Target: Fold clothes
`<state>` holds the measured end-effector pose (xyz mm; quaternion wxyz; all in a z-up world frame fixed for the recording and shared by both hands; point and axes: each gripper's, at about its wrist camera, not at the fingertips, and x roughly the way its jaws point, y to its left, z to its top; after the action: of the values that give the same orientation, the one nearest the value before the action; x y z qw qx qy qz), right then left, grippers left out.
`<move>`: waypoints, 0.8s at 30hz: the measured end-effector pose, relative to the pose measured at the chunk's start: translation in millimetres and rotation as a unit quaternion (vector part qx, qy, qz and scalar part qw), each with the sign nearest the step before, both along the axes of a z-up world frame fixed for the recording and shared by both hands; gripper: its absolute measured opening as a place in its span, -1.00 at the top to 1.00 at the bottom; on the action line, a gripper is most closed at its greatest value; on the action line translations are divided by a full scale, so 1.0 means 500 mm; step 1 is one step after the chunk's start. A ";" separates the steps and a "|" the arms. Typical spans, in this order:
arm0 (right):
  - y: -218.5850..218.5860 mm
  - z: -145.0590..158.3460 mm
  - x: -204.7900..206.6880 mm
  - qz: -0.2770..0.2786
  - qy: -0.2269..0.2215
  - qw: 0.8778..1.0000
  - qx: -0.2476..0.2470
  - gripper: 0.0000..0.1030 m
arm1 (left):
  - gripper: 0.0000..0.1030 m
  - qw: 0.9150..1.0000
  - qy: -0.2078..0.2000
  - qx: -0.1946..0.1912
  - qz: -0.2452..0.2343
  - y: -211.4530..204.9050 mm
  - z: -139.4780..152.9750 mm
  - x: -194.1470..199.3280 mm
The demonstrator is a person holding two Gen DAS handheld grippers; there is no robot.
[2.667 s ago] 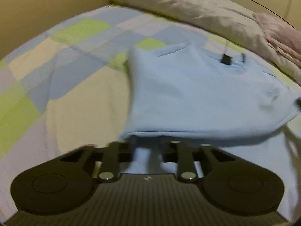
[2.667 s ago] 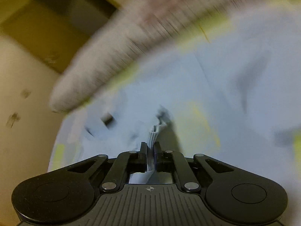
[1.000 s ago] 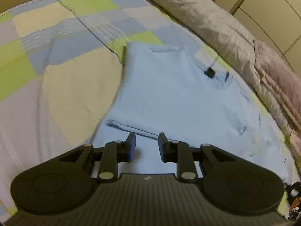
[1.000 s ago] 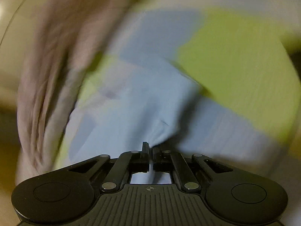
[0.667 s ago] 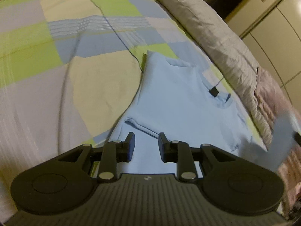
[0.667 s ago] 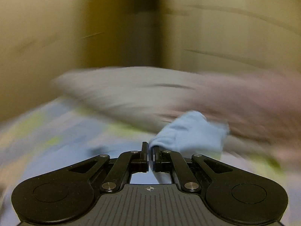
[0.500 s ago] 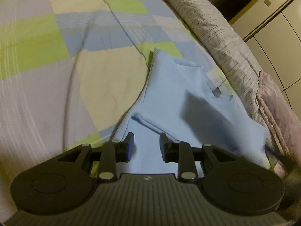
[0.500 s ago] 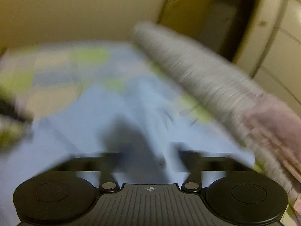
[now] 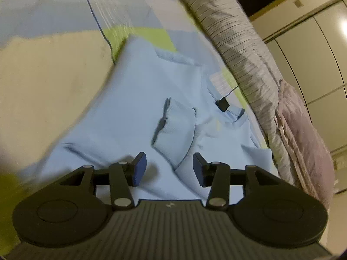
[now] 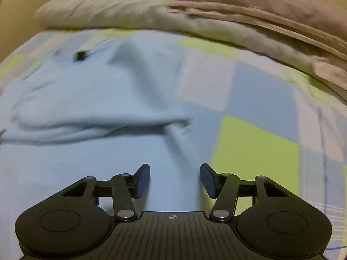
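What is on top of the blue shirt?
A sleeve lies folded across the light blue shirt, its ribbed cuff up. A small black tag sits by the collar. The patchwork bedsheet lies beneath; whatever the shirt covers is hidden.

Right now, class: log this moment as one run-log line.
left gripper: open, empty | right gripper: open, empty | sleeve: folded onto blue shirt

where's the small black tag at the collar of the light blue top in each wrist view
Left wrist: small black tag right of centre, by the collar of the light blue top.
Right wrist: upper left, blurred.
Shared landmark: the grey striped quilt beyond it.
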<state>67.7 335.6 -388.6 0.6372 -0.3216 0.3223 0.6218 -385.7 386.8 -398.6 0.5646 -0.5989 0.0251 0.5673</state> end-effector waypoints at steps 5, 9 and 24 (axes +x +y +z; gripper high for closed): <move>0.038 -0.021 0.016 -0.007 0.023 1.000 -0.001 -0.09 | 0.25 0.997 -0.056 -0.010 0.050 0.046 -0.052 0.019; 0.026 -0.045 0.012 -0.009 0.016 1.000 -0.003 -0.08 | 0.98 0.997 -0.034 0.060 0.032 0.053 -0.008 0.027; 0.100 -0.026 -0.034 0.006 -0.062 0.997 0.033 -0.07 | 0.97 0.991 0.091 0.099 -0.018 -0.018 0.032 -0.035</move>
<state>50.8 385.6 -401.5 0.6627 -0.3402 0.2591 0.6148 -403.4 377.7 -382.5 0.6267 -0.4852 0.0309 0.6090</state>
